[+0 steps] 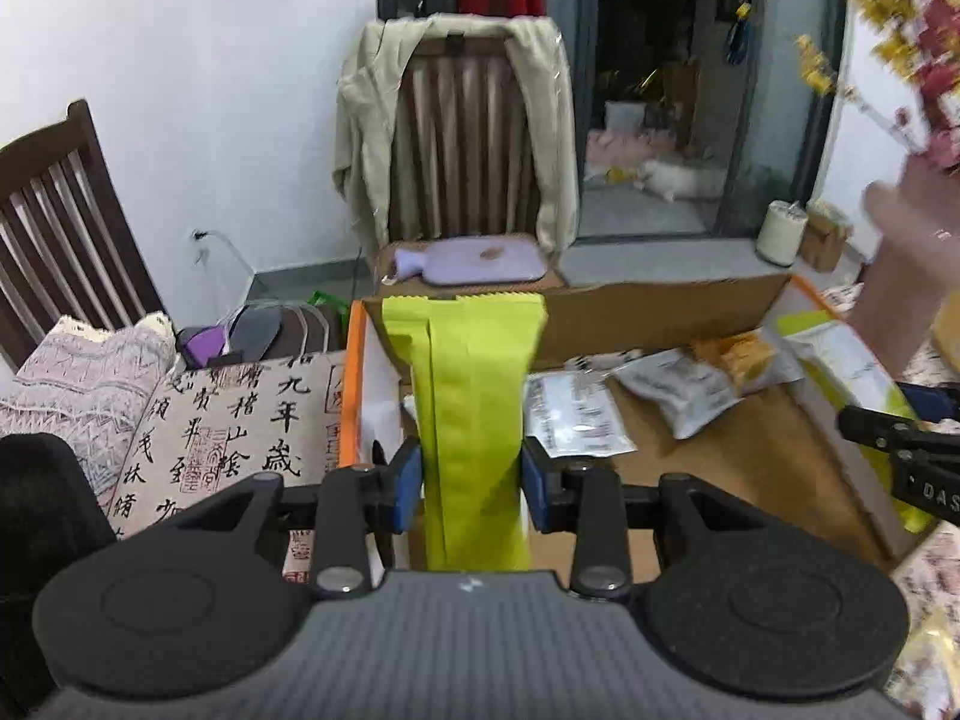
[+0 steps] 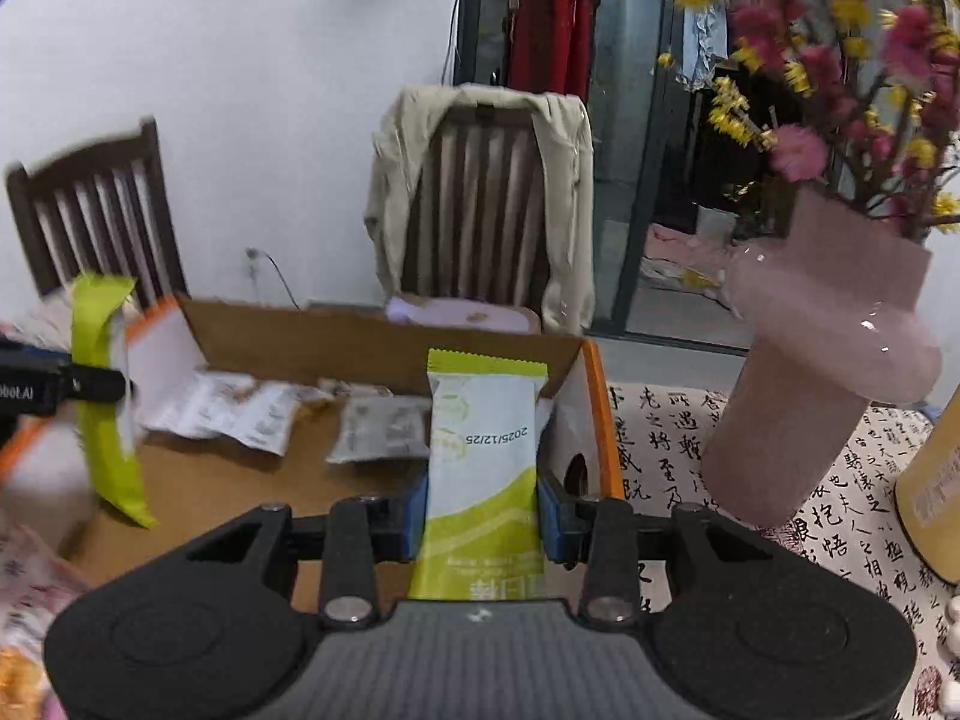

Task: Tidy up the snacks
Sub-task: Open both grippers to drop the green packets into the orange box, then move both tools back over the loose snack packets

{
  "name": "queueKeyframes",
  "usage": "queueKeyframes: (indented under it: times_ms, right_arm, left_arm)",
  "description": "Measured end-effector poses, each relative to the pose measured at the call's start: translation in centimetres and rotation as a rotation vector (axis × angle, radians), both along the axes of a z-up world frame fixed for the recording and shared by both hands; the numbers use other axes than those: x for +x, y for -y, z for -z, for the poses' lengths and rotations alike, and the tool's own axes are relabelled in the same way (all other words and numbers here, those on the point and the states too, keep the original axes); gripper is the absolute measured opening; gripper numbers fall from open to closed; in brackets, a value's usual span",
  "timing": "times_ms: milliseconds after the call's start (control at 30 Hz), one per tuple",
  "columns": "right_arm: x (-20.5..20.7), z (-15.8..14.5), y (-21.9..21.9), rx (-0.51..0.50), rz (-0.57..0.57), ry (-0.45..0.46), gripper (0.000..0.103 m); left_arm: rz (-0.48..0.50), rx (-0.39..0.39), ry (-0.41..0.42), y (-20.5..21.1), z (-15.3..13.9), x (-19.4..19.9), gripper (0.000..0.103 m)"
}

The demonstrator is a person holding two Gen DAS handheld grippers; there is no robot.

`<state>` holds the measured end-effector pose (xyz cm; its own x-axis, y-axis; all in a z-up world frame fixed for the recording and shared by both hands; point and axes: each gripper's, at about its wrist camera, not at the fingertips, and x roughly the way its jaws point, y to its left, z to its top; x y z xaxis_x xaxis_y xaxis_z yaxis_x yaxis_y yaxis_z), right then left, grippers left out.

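I had the left claw (image 1: 471, 483) clamped on a green snack packet (image 1: 468, 396) above the cardboard box's (image 1: 660, 306) left end, and the right claw (image 2: 483, 516) clamped on a green-and-white packet (image 2: 483, 450) near its right wall.

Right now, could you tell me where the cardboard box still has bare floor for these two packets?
The brown floor of the open cardboard box is bare along its near side, in front of the white foil snack packets. The far side is crowded with those packets. Both grippers hold yellow-green packets, left and right.
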<state>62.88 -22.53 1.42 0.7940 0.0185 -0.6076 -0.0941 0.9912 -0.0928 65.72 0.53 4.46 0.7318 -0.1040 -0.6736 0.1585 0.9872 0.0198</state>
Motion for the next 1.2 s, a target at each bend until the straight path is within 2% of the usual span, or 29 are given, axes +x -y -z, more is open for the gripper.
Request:
queueKeyframes:
  times_ms: [167, 233, 267, 367, 433, 567, 633, 800, 933, 1067, 1200]
  right_arm:
    - [0.7, 1.6, -1.2, -0.085, 0.022, 0.006, 0.038]
    - [0.8, 1.9, -1.3, -0.095, 0.027, 0.009, 0.039]
    - [0.9, 1.9, -1.2, -0.097, 0.032, 0.013, 0.043]
    - [-0.1, 1.1, -0.7, -0.071, 0.029, 0.045, 0.054]
    - [-1.2, -0.1, 0.0, -0.058, 0.025, 0.074, 0.059]
    - [-4.6, -2.7, 1.1, -0.038, -0.016, 0.128, 0.071]
    - [-6.9, -3.6, 1.6, -0.032, -0.044, 0.141, 0.076]
    - [-13.3, -5.5, 2.8, 0.061, -0.119, 0.147, 0.081]
    - [-18.9, -6.2, 3.0, 0.120, -0.168, 0.158, 0.085]
    - [-23.9, -5.9, 3.4, 0.180, -0.203, 0.165, 0.091]
    - [-28.3, -5.1, 3.5, 0.195, -0.193, 0.145, 0.091]
  left_arm:
    - [-0.018, 0.002, -0.067, -0.2, 2.1, 1.7, 0.036]
    - [0.022, 0.058, -0.049, 0.4, 2.4, 1.1, 0.039]
    - [0.026, 0.069, -0.046, 0.7, 2.3, 0.7, 0.043]
    - [0.033, 0.022, 0.002, 0.2, 0.9, -1.3, 0.061]
    - [0.041, 0.007, 0.039, -0.4, -0.3, -3.0, 0.064]
    - [0.038, -0.019, 0.119, -2.1, -2.7, -8.4, 0.073]
    - [0.037, -0.006, 0.160, -2.9, -3.6, -11.8, 0.074]
    - [0.008, -0.044, 0.260, -5.1, -5.3, -20.9, 0.090]
    - [-0.020, -0.035, 0.327, -5.8, -5.4, -27.4, 0.096]
    - [-0.031, -0.036, 0.334, -6.2, -4.8, -32.6, 0.099]
    - [-0.042, -0.063, 0.333, -6.6, -4.4, -36.8, 0.100]
